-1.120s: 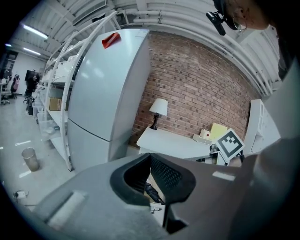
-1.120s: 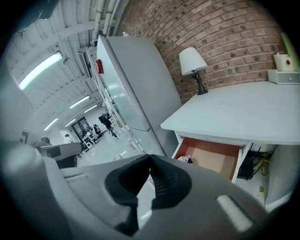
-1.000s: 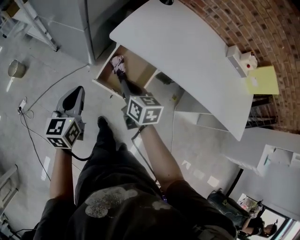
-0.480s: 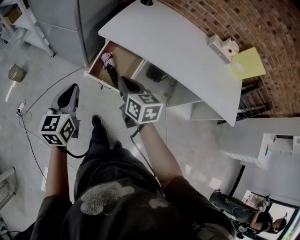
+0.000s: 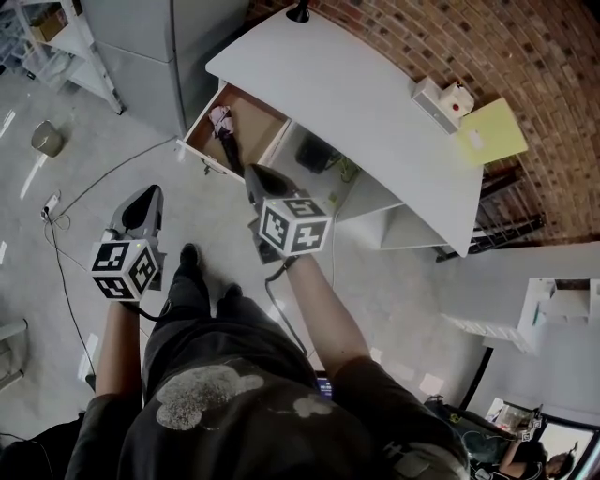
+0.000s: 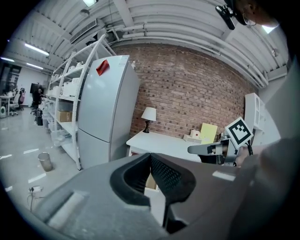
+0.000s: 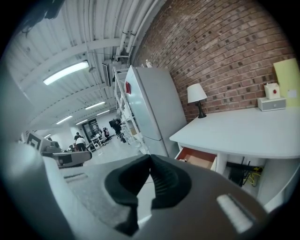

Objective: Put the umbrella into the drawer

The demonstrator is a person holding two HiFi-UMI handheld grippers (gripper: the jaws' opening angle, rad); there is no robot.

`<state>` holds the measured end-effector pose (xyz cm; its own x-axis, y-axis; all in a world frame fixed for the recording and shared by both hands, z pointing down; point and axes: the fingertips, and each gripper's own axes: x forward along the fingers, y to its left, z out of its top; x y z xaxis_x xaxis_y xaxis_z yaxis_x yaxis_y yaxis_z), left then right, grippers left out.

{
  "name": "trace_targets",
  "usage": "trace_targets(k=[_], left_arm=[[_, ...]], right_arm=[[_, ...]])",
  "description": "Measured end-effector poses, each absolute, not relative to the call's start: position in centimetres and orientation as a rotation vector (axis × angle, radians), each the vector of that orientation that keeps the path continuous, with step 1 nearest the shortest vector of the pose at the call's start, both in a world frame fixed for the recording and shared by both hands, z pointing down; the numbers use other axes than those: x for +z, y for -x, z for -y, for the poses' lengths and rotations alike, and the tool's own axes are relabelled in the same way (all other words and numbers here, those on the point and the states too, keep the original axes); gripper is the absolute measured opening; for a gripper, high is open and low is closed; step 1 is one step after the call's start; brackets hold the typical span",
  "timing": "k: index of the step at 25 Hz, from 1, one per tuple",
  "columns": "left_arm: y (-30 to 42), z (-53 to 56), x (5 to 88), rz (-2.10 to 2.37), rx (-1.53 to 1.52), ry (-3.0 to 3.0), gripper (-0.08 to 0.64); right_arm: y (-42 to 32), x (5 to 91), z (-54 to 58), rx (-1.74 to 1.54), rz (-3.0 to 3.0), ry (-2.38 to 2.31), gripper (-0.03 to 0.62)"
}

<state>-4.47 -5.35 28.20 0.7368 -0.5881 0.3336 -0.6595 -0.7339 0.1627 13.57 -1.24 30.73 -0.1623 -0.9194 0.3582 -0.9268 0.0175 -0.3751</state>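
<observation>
- Umbrella [image 5: 225, 129]: it lies inside the open drawer [image 5: 265, 128], along the drawer's left side, a pinkish end toward the back and a dark part toward the front. Nothing holds or touches it.
- The drawer is pulled out from under the left end of the white bench [image 5: 356, 94], and its brown inside is open to the head view.
- Left gripper [image 5: 152, 191]: the jaws are closed, pad against pad, with nothing between them. It is held in the air over the grey floor [image 5: 84, 187], well apart from the drawer and to the left of it.
- Right gripper [image 5: 251, 172]: the jaws are also pressed together and empty. In the head view its tip shows just in front of the drawer's front edge; its own view shows the drawer some way ahead, so it is clear of it.
- On the bench stand a small lamp [image 5: 298, 12] at the far end, a white box [image 5: 433, 97] and a yellow sheet [image 5: 492, 131] beside the brick wall [image 5: 450, 37].
- A grey fridge [image 5: 150, 42] stands left of the bench, just beside the drawer.
- A cable [image 5: 67, 258] runs across the floor near the left gripper.
</observation>
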Motion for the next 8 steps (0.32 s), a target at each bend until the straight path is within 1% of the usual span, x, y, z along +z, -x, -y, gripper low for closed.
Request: trace_targets(k=[8], left_arm=[[5.3, 6.8, 28.4, 0.978, 0.487, -2.663, 0.009]], right_arm=[[-13.9, 30.2, 1.9, 0.862, 2.199, -2.052, 0.005]])
